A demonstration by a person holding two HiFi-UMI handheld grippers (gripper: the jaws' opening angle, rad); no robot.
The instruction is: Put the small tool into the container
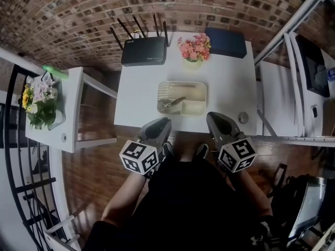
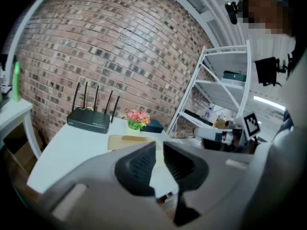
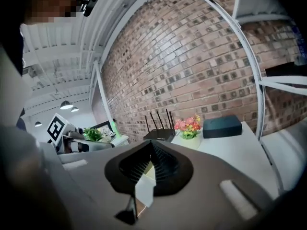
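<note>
From the head view, a shallow beige plastic container with compartments (image 1: 182,82) sits mid-way on the white tabletop (image 1: 136,93). The small grey metal implement (image 1: 170,104) lies inside it, in the compartment at seven o'clock. A black router with upright antennas (image 1: 144,51) stands at eleven o'clock from the container, a pot of pink flowers (image 1: 194,48) at twelve, and a flat dark blue box (image 1: 225,42) at one. The left tool (image 1: 159,123) hangs at seven o'clock from the container and the right tool (image 1: 215,118) at five, both off the tabletop's near edge and clear of the container.

In the left gripper view, the left tool (image 2: 159,150) has its jaws a narrow slit apart with nothing between them. The container (image 2: 122,140) shows beyond at eleven o'clock.

In the right gripper view, the right tool (image 3: 151,147) has its jaws together at the tips, empty. The router (image 3: 159,135), flowers (image 3: 188,126) and box (image 3: 221,127) line up beyond.
</note>
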